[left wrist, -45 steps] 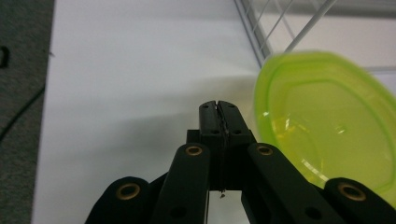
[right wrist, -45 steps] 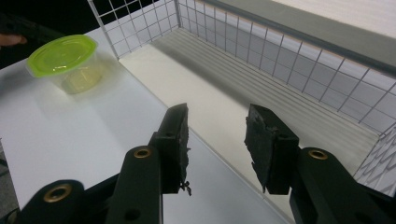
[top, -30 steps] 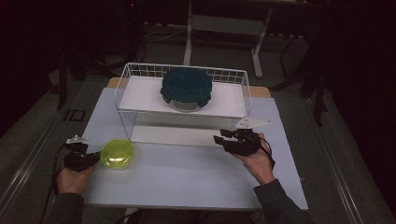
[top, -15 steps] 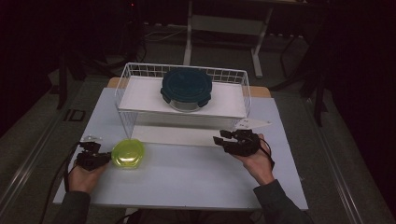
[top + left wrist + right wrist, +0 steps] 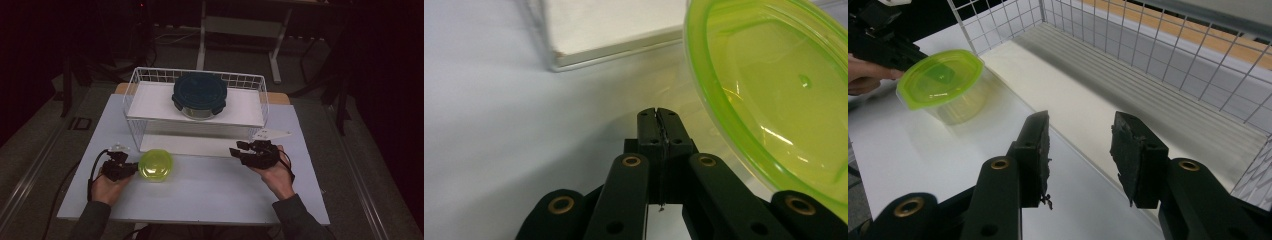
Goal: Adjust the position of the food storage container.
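Green tub [image 5: 155,165] on counter [image 5: 210,195], just before wire rack [image 5: 150,80]. Left gripper [image 5: 131,169] at tub's left side, jaws together, empty, apparently touching it. Right gripper [image 5: 241,149] well apart to the right, jaws apart, empty. Dark lidded bowl [image 5: 199,95] on rack shelf

From the high view I see a room that is almost black, with light falling from above onto the pale rectangular bench [image 5: 210,195] alone; its far edges fade into gloom. The white wire basket [image 5: 131,107] casts a soft shadow on the surface beneath it. In the left gripper view the translucent lime-green plastic lid [image 5: 774,100] shows small bright glints and looks soft and out of focus up close. In the right gripper view the basket wires bend towards the edges, and the near black fingers [image 5: 1035,150] look sharp.
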Demonstrator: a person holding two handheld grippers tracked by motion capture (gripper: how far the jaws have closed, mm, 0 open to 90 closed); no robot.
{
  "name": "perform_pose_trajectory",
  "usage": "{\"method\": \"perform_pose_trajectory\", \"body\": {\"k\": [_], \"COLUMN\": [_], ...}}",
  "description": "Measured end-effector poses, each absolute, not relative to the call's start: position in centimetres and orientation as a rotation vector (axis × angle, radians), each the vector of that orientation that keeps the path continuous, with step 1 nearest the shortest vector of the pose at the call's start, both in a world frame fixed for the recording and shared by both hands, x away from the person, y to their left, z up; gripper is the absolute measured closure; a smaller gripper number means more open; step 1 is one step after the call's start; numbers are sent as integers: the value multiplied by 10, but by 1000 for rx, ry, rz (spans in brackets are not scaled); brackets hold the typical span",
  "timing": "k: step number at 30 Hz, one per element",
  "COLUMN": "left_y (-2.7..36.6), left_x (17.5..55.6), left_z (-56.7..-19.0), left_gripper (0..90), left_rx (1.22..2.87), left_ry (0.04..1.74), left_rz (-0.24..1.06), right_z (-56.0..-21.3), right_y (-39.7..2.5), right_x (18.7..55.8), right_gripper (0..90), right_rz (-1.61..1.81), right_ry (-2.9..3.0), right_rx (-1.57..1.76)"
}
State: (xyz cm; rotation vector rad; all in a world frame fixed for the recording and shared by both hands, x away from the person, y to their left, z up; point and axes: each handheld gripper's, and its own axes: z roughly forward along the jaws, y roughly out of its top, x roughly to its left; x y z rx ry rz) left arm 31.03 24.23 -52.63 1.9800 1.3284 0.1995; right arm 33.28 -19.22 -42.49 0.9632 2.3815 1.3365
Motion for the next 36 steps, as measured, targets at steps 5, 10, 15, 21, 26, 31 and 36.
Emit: {"method": "perform_pose_trajectory", "body": {"k": [5,10,15,21,26,31,36], "left_y": [231,220,203,181,156,132,132], "left_x": [306,301,293,285,279,274,271], "left_z": [-528,-528,-528,-526,-523,-521,-521], "left_gripper": [900,900,900,900,900,900,895], "left_rx": [1988,2015,2030,2067,2108,2146,2163], "left_ry": [1294,1254,1193,1124,1029,946,940], "left_rz": [173,160,112,72,42,5,0], "right_z": [-426,-428,-429,-429,-430,-434,-440], "right_y": [-193,-193,-191,-189,-186,-184,-183], "right_x": [332,332,332,331,330,328,326], "right_gripper": [584,583,584,584,583,582,581], "right_rz": [1339,1336,1333,1334,1336,1339,1342], "right_ry": [2381,2385,2390,2400,2407,2421,2433], "right_rx": [970,973,968,961,953,958,962]}}
